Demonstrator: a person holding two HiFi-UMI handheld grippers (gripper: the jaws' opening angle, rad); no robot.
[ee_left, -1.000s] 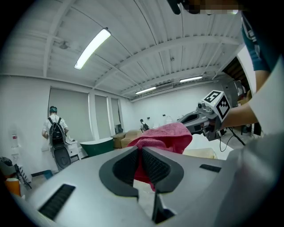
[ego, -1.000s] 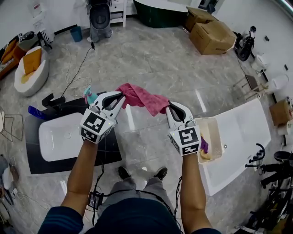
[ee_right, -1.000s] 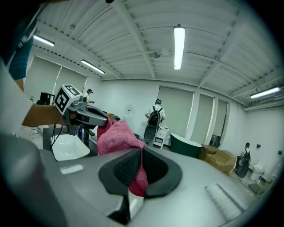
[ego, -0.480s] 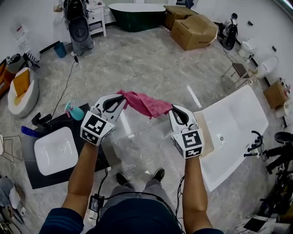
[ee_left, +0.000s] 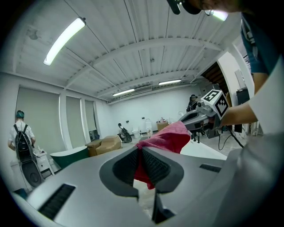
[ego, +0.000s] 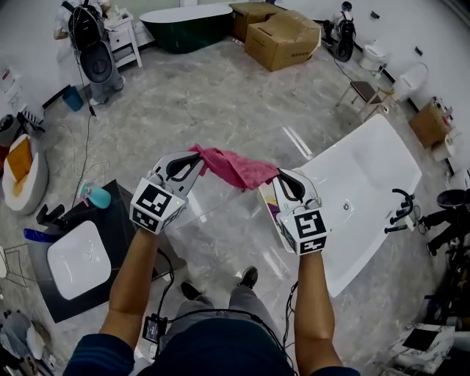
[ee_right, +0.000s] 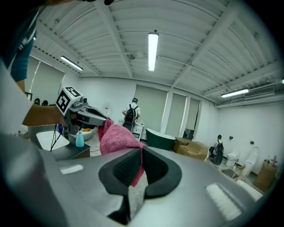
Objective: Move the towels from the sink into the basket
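A pink towel (ego: 235, 166) hangs stretched in the air between my two grippers. My left gripper (ego: 197, 156) is shut on its left corner and my right gripper (ego: 279, 175) on its right corner. The left gripper view shows the towel (ee_left: 165, 139) pinched between the pads of my left gripper (ee_left: 142, 165), with the right gripper (ee_left: 195, 119) beyond. In the right gripper view the towel (ee_right: 116, 137) runs from my right gripper (ee_right: 141, 167) to the left gripper (ee_right: 88, 116). The white sink (ego: 72, 258) lies far lower left. The basket (ego: 269, 208) shows only as a sliver under the right gripper.
A large white bathtub (ego: 367, 191) lies to the right. A teal bottle (ego: 97, 197) stands on the black counter (ego: 121, 220) by the sink. Cardboard boxes (ego: 283, 37), a dark green tub (ego: 183, 18) and a person with a backpack (ego: 82, 22) are at the far side.
Both grippers have carried the towel to the right, away from the sink. The sink has slid to the lower left of the head view and the basket now lies under the right gripper.
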